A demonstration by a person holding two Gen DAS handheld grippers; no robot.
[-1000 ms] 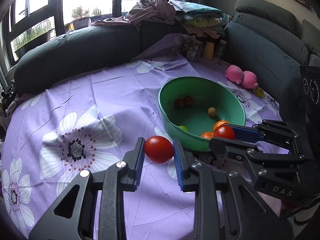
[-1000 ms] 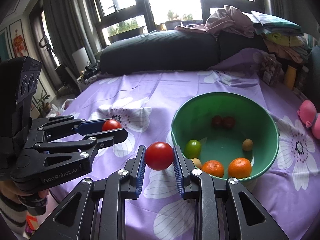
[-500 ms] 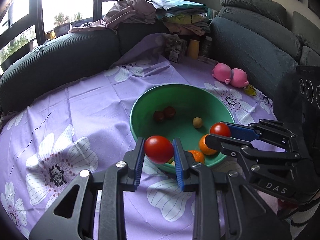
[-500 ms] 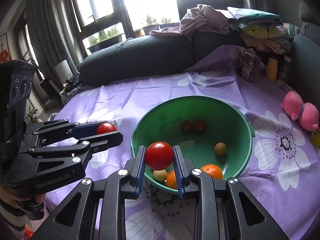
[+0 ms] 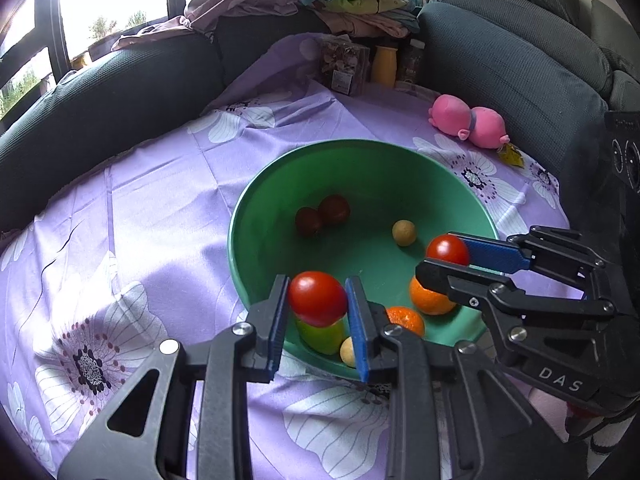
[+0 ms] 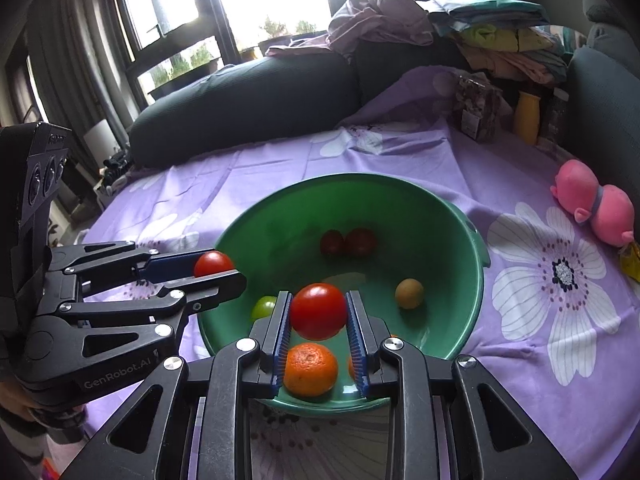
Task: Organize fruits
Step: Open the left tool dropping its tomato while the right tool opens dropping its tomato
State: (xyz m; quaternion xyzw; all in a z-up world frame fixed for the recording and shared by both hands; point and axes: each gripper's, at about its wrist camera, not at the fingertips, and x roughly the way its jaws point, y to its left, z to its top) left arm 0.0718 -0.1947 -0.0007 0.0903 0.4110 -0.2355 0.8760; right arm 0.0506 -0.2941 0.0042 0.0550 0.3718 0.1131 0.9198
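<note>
Above smooth green bowl (image 5: pixel 248 216), glossy round tomatoes (image 5: pixel 317 298).

both claws (image 6: pixel 318 312) (image 6: pixel 216 266) grip red tomatoes (image 6: pixel 318 311) over the green bowl (image 6: pixel 460 280).

A home living room: a dark corner sofa (image 6: pixel 248 96) heaped with folded laundry (image 6: pixel 480 24) wraps the far side of a purple flowered tablecloth (image 6: pixel 540 320), windows (image 6: pixel 168 12) behind, pink plush toy (image 6: pixel 592 204) right.

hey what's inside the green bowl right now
Lying in the round green plastic bowl: two dark red fruits, a small tan one, a green one, an orange mandarin. A second orange one is mostly hidden behind the right gripper's finger.
</note>
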